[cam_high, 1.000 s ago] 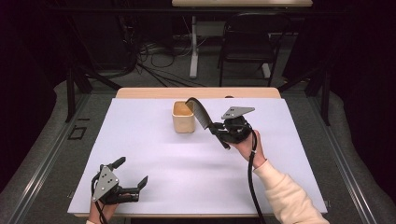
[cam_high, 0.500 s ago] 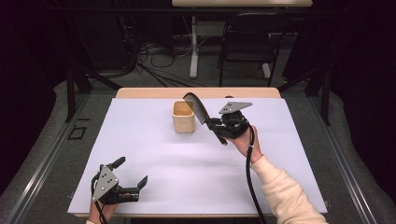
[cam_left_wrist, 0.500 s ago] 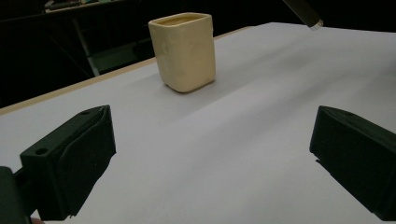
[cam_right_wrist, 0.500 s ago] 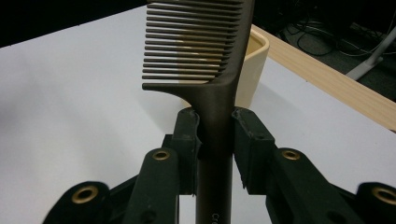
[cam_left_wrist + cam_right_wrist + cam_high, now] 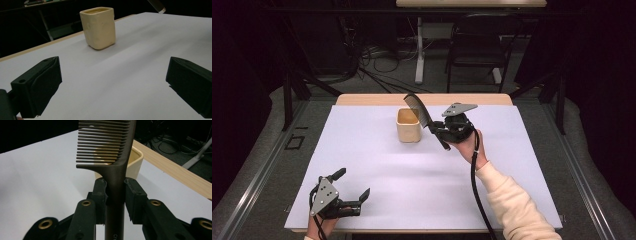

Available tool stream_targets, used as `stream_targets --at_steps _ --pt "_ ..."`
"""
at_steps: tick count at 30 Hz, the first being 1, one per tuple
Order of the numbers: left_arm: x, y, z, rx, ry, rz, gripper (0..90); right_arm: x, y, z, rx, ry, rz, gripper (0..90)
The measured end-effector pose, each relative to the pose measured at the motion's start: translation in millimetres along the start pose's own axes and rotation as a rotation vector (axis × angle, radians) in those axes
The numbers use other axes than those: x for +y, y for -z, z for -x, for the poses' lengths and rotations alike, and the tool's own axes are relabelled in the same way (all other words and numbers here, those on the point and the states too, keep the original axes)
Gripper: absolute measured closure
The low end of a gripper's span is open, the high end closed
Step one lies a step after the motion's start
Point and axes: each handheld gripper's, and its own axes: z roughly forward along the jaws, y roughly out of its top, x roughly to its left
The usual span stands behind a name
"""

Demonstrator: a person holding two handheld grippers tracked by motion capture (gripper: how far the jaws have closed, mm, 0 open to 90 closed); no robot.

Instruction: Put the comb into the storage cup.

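Note:
A dark comb [image 5: 419, 112] [image 5: 113, 160] is held in my right gripper [image 5: 439, 131] [image 5: 115, 195], whose pads press on its handle just below the teeth. The comb slants up to the left, its toothed end above the right rim of a cream square cup [image 5: 408, 125] [image 5: 98, 26] [image 5: 136, 157] at the table's far middle. Near the front left edge, my left gripper [image 5: 352, 185] [image 5: 112, 87] rests low over the white sheet, open with nothing between its fingers. It points toward the cup.
A white sheet [image 5: 377, 160] covers most of the wooden table [image 5: 372, 99]. The right gripper's black cable [image 5: 476, 185] trails along the person's cream sleeve [image 5: 517, 210]. Beyond the table stand a dark chair [image 5: 479, 45], desk legs and floor cables.
My right gripper with the comb has shifted slightly left and farther back, bringing the comb's teeth nearer over the cup. The left gripper has stayed still.

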Motion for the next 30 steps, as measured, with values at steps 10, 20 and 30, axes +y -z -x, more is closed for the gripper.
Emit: stream_targets --at_steps 10,20,30 --pt "0.0 0.1 0.0 0.002 0.001 -0.001 0.1 9.7 -7.0 2.3 -0.004 -0.002 0.007 71.4" --pt "0.1 0.0 -0.1 0.002 0.002 0.000 0.1 16.0 -13.8 5.4 0.001 -0.005 0.020 71.5" --pt "0.1 0.0 -0.3 0.000 0.003 0.000 0.1 19.8 -23.3 8.5 -0.005 -0.017 0.029 71.5"
